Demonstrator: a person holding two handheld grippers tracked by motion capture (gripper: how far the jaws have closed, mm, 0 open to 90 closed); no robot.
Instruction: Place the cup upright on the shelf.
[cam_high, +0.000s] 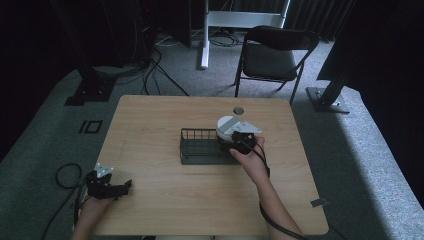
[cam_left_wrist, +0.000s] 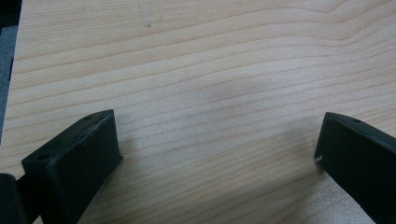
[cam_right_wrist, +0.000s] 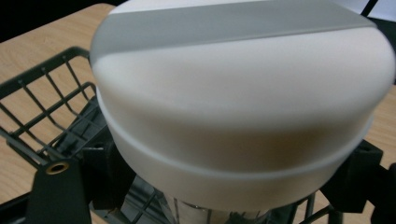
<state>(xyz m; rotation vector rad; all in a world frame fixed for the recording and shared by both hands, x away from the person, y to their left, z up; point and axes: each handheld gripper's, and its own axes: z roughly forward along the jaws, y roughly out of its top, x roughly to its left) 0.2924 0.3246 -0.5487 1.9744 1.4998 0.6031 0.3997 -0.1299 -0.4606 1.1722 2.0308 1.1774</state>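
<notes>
— Over the wire basket (cam_high: 200, 146) at the desk's (cam_high: 150, 120) middle, what's that?
— A white lidded jar (cam_right_wrist: 243, 107), clamped in my right gripper (cam_high: 239, 142) below its cap. It looks smooth and rigid, so probably slippery.
— Your left gripper (cam_high: 112, 189)?
— It rests by the near left edge, jaws spread, empty.

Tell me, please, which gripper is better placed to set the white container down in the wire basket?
The right. The right gripper is shut on the white container directly over the wire basket. The left gripper sits open at the table's near left edge, far from both.
</notes>
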